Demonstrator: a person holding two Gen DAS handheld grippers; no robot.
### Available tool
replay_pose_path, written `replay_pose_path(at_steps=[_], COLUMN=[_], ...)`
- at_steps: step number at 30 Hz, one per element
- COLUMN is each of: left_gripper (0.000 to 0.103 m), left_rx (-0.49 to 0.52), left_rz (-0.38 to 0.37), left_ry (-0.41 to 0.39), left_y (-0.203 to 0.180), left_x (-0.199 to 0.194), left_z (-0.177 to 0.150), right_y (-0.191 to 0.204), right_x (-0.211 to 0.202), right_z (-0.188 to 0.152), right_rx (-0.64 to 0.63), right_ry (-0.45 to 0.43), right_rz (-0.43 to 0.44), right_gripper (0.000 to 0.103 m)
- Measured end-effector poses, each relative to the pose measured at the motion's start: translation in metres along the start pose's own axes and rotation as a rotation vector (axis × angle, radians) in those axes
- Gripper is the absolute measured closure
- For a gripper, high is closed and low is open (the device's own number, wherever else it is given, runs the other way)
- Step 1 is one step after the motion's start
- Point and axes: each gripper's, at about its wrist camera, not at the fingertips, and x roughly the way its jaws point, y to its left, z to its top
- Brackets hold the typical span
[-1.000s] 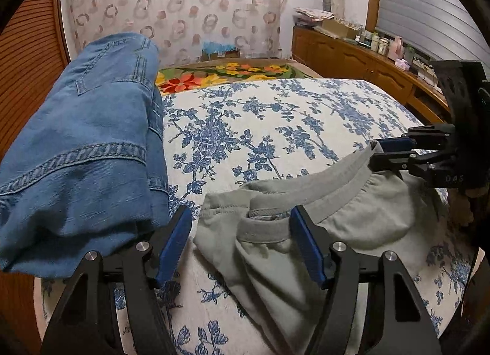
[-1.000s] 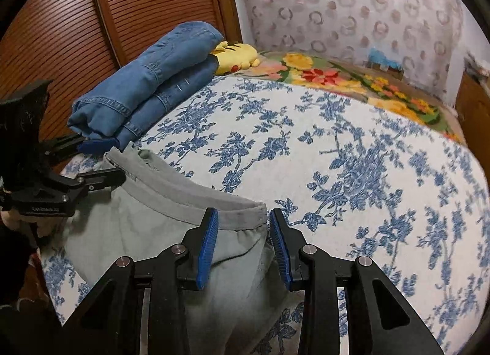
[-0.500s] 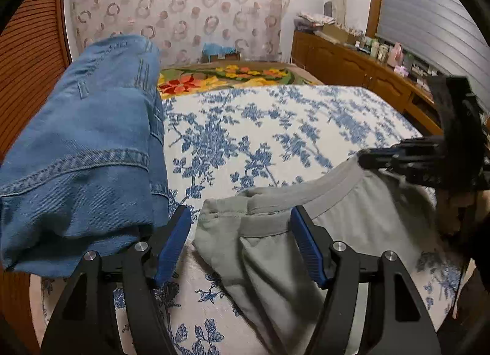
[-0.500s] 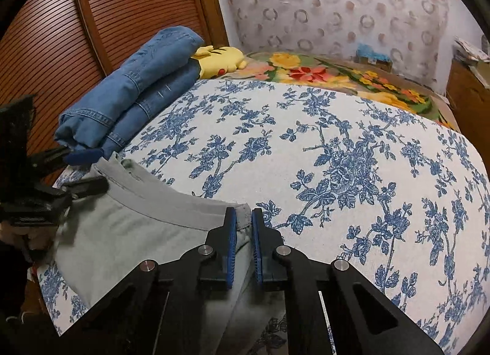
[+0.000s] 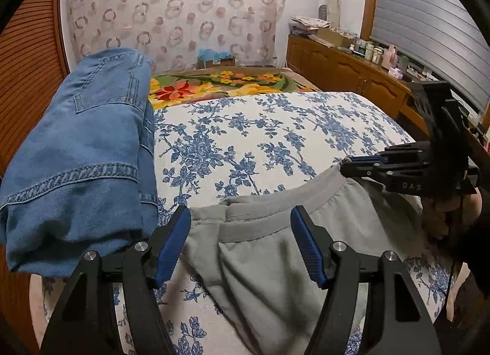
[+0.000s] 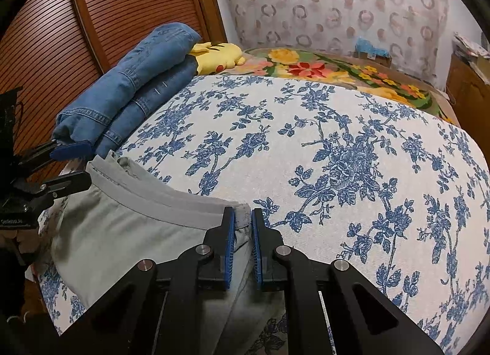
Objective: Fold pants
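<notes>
On the bed [image 6: 337, 128], folded jeans [image 6: 128, 91] lie along the left edge. Just beside them the left gripper [image 5: 240, 244] hovers with jaws spread over the left corner of the pants' [image 5: 275, 266] waistband, not pressing it. The grey pants lie at the near edge, the waistband running left to right and facing the far end of the bed; the legs run out of view towards the cameras. At the right corner, the right gripper [image 6: 243, 240] has jaws pinched shut on the waistband.
</notes>
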Motion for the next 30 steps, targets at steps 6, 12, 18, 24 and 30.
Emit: replay_pose_path(at_steps=[6, 12, 18, 24, 30], left_gripper=[0.034, 0.034, 0.034, 0.034, 0.057], left_rx=[-0.006, -0.015, -0.025, -0.040, -0.048], left_rz=[-0.001, -0.003, -0.015, -0.034, -0.074], left_ry=[0.000, -0.001, -0.004, -0.005, 0.013], left_y=[-0.003, -0.006, -0.009, -0.011, -0.015], left_x=[-0.007, -0.019, -0.033, -0.047, -0.052], left_z=[-0.009, -0.023, -0.040, -0.059, -0.075], right_y=[0.006, 0.013, 0.021, 0.027, 0.033], right_x=[0.001, -0.014, -0.046, -0.076, -0.091], right_z=[0.000, -0.003, -0.021, -0.053, -0.083], right_rx=[-0.028, -0.030, -0.019, 0.009, 0.015], right_ry=[0.003, -0.002, -0.038, -0.056, -0.037], right_rz=[-0.027, -0.065, -0.075, -0.053, -0.039], right_gripper=[0.093, 0.086, 0.079, 0.063, 0.063])
